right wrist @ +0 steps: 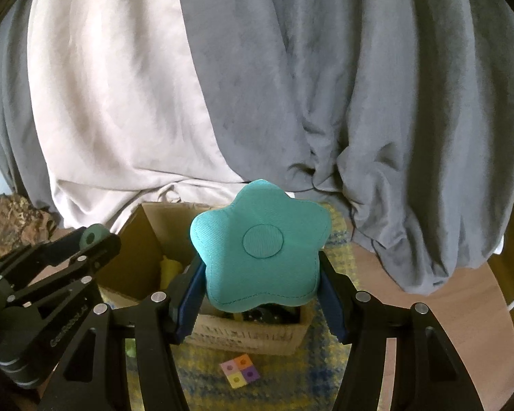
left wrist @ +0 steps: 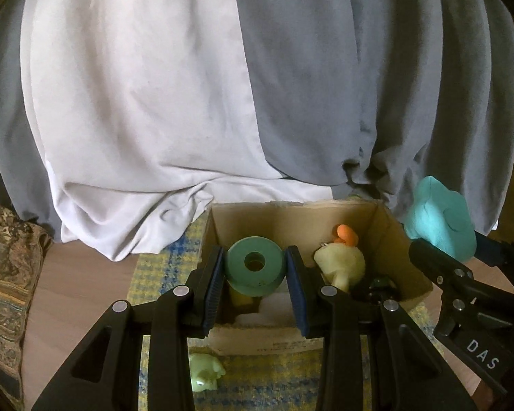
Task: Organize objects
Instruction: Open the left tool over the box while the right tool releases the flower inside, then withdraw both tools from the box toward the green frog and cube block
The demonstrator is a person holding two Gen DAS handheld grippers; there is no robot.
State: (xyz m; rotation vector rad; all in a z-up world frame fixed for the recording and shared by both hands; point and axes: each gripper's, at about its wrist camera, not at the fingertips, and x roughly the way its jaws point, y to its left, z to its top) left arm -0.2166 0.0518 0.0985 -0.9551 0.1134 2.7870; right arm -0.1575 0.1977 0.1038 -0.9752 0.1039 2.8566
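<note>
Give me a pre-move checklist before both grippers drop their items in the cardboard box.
1. Left gripper shut on the green ring-shaped block: ok.
2. Right gripper shut on the teal flower-shaped plush cushion: ok.
3. Open brown cardboard box in front of and below both grippers: ok.
4. Free room in the box: cannot tell; a pale yellow duck toy with an orange beak and dark items already lie inside.
5. Grippers apart from each other: ok, a clear gap shows in both views.
6. All strays collected: not ok; a pale green toy and a small four-colour square tile lie on the yellow-blue checked mat.
</note>
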